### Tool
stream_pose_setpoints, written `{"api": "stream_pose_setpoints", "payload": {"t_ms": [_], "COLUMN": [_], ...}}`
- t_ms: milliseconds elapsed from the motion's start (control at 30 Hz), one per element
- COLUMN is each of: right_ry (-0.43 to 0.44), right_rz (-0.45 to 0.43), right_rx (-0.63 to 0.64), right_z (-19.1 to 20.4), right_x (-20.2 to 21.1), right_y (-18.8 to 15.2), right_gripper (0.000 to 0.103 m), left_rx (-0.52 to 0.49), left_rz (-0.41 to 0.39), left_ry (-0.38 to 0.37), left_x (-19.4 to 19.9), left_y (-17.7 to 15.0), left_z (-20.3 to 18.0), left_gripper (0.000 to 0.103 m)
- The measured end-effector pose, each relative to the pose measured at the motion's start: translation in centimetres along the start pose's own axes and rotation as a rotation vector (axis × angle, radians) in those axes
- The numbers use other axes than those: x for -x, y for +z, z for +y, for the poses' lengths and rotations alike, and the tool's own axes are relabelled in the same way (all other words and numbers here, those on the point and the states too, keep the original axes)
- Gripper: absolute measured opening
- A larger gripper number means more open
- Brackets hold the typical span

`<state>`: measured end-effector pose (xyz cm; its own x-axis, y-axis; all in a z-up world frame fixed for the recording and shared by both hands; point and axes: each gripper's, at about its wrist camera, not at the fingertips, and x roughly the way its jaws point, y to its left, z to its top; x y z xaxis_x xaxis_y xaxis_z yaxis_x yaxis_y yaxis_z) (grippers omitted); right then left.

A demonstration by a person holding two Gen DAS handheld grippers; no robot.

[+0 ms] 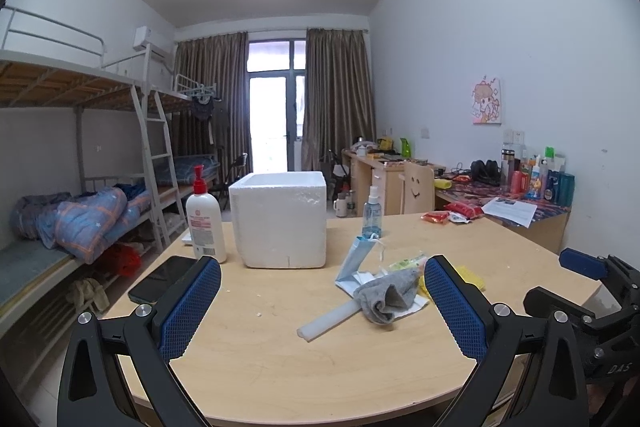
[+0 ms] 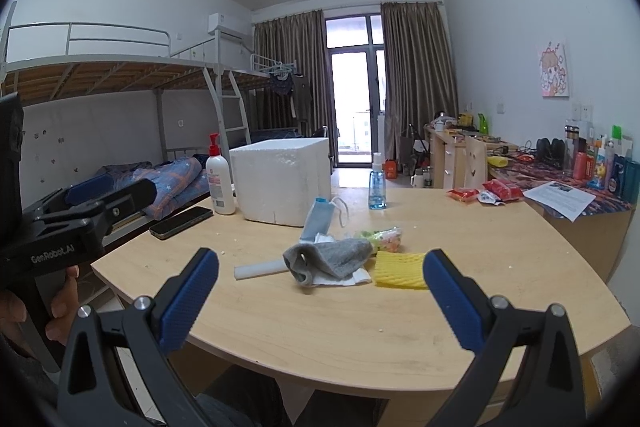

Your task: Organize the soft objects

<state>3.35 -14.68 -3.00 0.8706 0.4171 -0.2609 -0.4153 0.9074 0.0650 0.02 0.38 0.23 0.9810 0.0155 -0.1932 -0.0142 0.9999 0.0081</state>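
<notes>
A grey sock lies crumpled on the wooden table, on white tissue. Beside it lie a white foam tube, a blue face mask, a yellow sponge cloth and a small colourful packet. A white foam box stands open-topped behind them. My left gripper is open and empty, short of the sock. My right gripper is open and empty, also short of the pile.
A lotion pump bottle, a black phone and a blue spray bottle stand on the table. Red snack packets lie far right. Bunk beds left, cluttered desk right.
</notes>
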Motion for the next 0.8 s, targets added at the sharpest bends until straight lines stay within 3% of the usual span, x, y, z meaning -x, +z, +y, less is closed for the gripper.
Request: {"api": "stream_pose_setpoints", "payload": {"t_ms": [800], "right_ry": [-0.016], "right_rz": [-0.005], "right_rx": [-0.034], "right_z": [-0.71], "right_x": [0.06], "right_y": [0.0], "right_gripper": [0.103], "left_rx": [-0.017], "left_rz": [0.002], "left_ry": [-0.011], "left_x": [-0.34], "left_y": [-0.09], "left_z": [-0.06], "left_gripper": [0.102]}}
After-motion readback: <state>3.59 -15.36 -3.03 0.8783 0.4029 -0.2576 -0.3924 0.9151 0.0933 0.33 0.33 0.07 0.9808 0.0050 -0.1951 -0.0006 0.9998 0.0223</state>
